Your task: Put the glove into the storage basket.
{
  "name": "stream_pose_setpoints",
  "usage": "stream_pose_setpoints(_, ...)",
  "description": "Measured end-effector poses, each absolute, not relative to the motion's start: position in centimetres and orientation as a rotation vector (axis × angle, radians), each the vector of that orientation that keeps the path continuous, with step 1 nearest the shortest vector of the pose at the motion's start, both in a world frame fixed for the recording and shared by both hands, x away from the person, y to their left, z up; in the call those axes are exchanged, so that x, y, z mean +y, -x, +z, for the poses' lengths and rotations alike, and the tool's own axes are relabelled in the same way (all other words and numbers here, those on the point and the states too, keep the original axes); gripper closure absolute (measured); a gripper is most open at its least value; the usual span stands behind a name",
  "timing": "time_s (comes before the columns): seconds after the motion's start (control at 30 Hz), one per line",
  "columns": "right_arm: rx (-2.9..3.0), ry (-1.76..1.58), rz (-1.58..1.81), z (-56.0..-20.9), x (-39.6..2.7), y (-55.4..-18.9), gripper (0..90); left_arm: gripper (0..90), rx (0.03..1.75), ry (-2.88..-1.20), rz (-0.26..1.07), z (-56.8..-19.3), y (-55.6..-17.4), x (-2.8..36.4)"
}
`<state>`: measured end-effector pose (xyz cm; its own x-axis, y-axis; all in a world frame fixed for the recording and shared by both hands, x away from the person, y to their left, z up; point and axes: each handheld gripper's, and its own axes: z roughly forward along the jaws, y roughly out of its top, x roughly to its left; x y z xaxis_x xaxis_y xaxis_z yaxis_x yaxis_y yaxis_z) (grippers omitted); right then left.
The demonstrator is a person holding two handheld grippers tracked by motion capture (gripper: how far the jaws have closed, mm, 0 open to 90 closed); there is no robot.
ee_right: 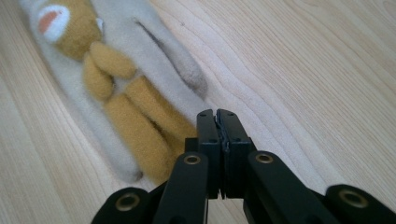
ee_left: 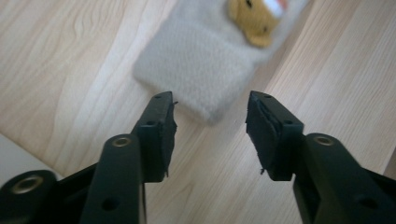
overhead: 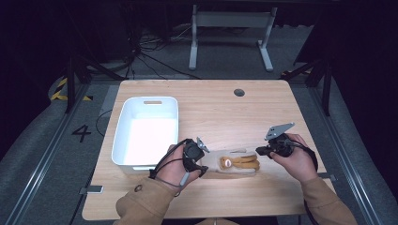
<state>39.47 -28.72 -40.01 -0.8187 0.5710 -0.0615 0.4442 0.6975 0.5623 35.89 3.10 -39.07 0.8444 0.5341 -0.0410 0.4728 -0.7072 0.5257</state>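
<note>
A beige fuzzy glove (overhead: 234,163) with a tan plush animal on it lies flat on the wooden table (overhead: 211,108), between my two hands. My left gripper (overhead: 205,162) hovers at its cuff end. In the left gripper view this gripper (ee_left: 210,116) stands open, the glove's cuff (ee_left: 201,60) just beyond the tips and nothing between the pads. My right gripper (overhead: 259,151) sits at the finger end. In the right gripper view its jaws (ee_right: 218,114) are pressed together beside the glove's fingers (ee_right: 140,107), with nothing seen between them.
A white plastic bin (overhead: 146,100) stands at the table's left, just beyond my left hand. A round cable hole (overhead: 239,92) lies near the far edge. Bare wood stretches behind and to the right of the glove.
</note>
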Motion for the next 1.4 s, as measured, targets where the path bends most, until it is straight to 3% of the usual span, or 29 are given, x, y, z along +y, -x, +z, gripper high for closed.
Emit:
stream_pose_setpoints(0.03, 2.675, -0.814, 0.804, -40.0, -28.8, -39.4, 87.0, 47.6, 0.725, -2.482, 0.166, -38.8, -36.0, 2.9)
stream_pose_setpoints(0.13, 2.657, -0.863, 0.825, -39.8, -29.7, -38.9, 78.9, 33.3, 0.675, -2.470, 0.178, -38.4, -36.3, 2.2)
stream_pose_setpoints(0.3, 2.612, -0.893, 0.836, -39.7, -30.9, -38.5, 70.4, 27.3, 0.617, -2.487, 0.171, -38.2, -36.8, 1.2)
stream_pose_setpoints(0.33, 2.587, -0.937, 0.872, -39.6, -31.6, -38.2, 63.9, 26.9, 0.588, -2.489, 0.170, -38.2, -37.1, 0.9)
stream_pose_setpoints(0.5, 2.549, -1.004, 0.895, -39.6, -33.2, -37.8, 59.4, 24.7, 0.529, -2.490, 0.168, -38.2, -37.8, 0.1)
stream_pose_setpoints(1.0, 2.478, -1.054, 0.942, -39.8, -35.1, -37.4, 55.1, 23.5, 0.450, -2.516, 0.102, -40.4, -39.7, -1.4)
stream_pose_setpoints(1.4, 2.492, -1.003, 0.955, -40.1, -34.8, -37.7, 51.7, 17.5, 0.334, -2.546, 0.053, -42.6, -40.5, -2.3)
